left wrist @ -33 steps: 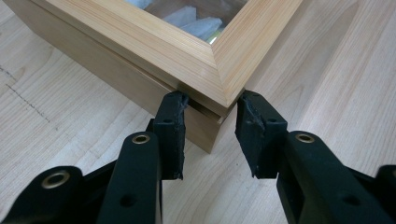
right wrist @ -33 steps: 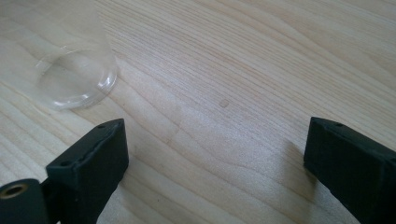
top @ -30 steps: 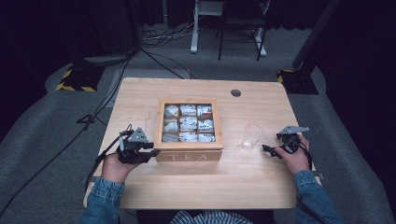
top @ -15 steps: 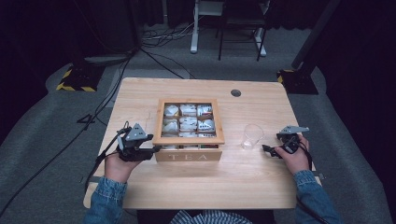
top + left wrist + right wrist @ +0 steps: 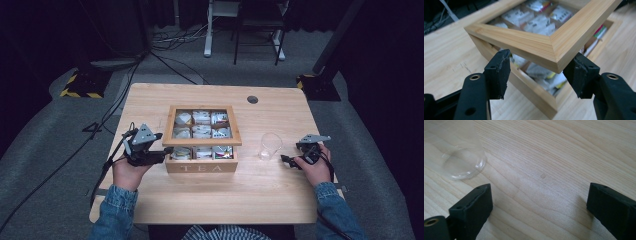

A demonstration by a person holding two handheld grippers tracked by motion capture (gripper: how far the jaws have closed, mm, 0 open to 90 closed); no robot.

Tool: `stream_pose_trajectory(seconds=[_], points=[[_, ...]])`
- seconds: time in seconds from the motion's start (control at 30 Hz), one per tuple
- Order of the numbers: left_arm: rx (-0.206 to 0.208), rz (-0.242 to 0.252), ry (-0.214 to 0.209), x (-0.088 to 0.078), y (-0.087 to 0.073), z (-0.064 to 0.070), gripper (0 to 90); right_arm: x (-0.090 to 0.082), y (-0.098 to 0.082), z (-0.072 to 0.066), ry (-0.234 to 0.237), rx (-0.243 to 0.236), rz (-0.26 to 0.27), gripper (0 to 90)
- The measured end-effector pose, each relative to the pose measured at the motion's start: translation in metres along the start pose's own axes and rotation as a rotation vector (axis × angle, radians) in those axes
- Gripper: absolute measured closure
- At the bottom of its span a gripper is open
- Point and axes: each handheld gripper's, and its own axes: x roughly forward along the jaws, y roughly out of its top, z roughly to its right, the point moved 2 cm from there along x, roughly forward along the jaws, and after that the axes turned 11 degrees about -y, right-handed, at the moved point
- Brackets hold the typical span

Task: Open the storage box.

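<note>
Since the earlier frame, left claw has been opening its jaws and has risen a little at the near-left corner of the tea box; the lid now sits lifted at that corner, with a gap showing between it and the box wall. In the left gripper view the lid's front corner lies between the two black pads. The right-hand pad meets the lid's edge; the left-hand pad stands beside the frame, and whether it touches cannot be told. The lid's underside appears to ride on the jaws rather than being squeezed, so the claw reads as open around the corner.

Lid: light wood frame with a clear window, tilted up at the near-left, far side still down on the box. Tea bags in paper sachets show through the window and through the gap, sorted into compartments. Front wall of the box carries the word TEA in the high view.

Right claw is unmoved, jaws wide apart, nothing between them, bare wood beneath. It lies at the right side of the table, in the person's right hand. A clear drinking glass stands upright just left of it, between claw and box, touching neither.

Box sits at the middle of the table, square to its edges.
</note>
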Motion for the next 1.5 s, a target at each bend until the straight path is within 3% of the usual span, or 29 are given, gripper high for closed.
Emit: stream_pose_trajectory(seconds=[0.3,0.67,1.2,1.33,1.4,1.5], points=[[0.011,0.032,0.036,-0.005,0.018,-0.003,39.3,0.0,0.0,0.0,0.0,0.0,0.0,6.4],[-0.008,0.076,0.056,-0.008,0.035,-0.01,39.5,0.0,0.0,0.0,0.0,0.0,0.0,6.4],[-0.041,0.044,0.042,-0.002,0.061,-0.024,39.7,0.0,0.0,-0.001,-0.01,0.003,-0.006,6.4],[-0.021,0.03,0.061,0.0,0.066,-0.025,39.8,-0.002,-0.001,-0.002,-0.023,0.024,-0.001,11.9],[-0.016,0.035,0.067,0.001,0.067,-0.026,39.8,-0.006,-0.002,-0.002,-0.04,0.042,0.005,20.5],[-0.016,0.051,0.063,0.001,0.069,-0.029,39.8,-0.011,-0.003,-0.001,-0.027,0.057,-0.009,24.6]])
